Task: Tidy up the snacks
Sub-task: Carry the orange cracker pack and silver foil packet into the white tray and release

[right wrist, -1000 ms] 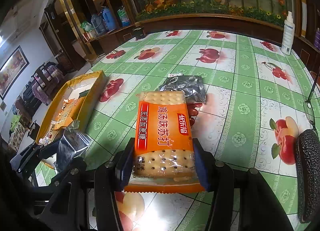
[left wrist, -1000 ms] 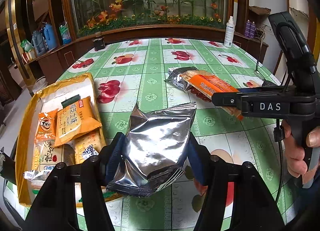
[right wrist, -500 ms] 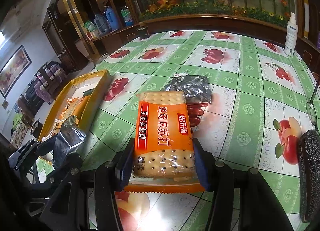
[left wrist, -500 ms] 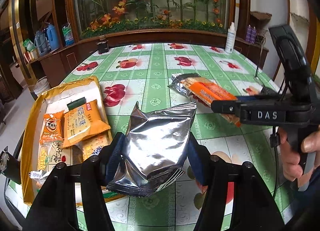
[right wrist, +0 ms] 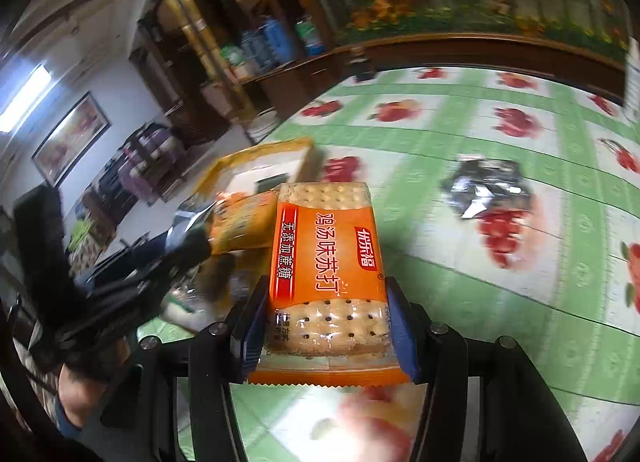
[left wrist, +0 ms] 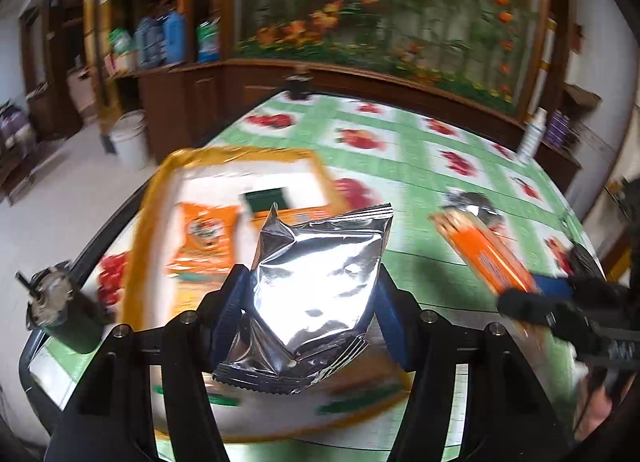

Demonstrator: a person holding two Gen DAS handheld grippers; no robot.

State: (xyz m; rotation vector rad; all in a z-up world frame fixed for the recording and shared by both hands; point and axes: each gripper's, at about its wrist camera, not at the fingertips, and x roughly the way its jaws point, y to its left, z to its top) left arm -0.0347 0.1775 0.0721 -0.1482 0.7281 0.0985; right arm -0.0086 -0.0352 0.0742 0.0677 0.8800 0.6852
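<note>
While both hands are carrying snacks, the job is at the step of bringing them over to the yellow tray [left wrist: 144, 222] at the left edge of the table [left wrist: 420, 158]. The left gripper [left wrist: 308, 302] is squeezing a silver bag [left wrist: 316, 294] between its blue pads, and the bag is hanging in the air just above the near end of the tray. The right gripper [right wrist: 326, 322] is squeezing an orange cracker pack [right wrist: 326, 258] the same way, and that pack is in the air too, over the table and close beside the tray. Orange packs [left wrist: 204, 238] are already lying inside the tray, so there is less room near them. One more silver bag [right wrist: 486, 186] is lying on the table, well apart from the tray, waiting for its turn. I think the next move is asking each hand to go down over a bare spot in the tray and then let go. Both grippers are crowding the same end, so one may need to wait, or the bags could bump and slide out.
</note>
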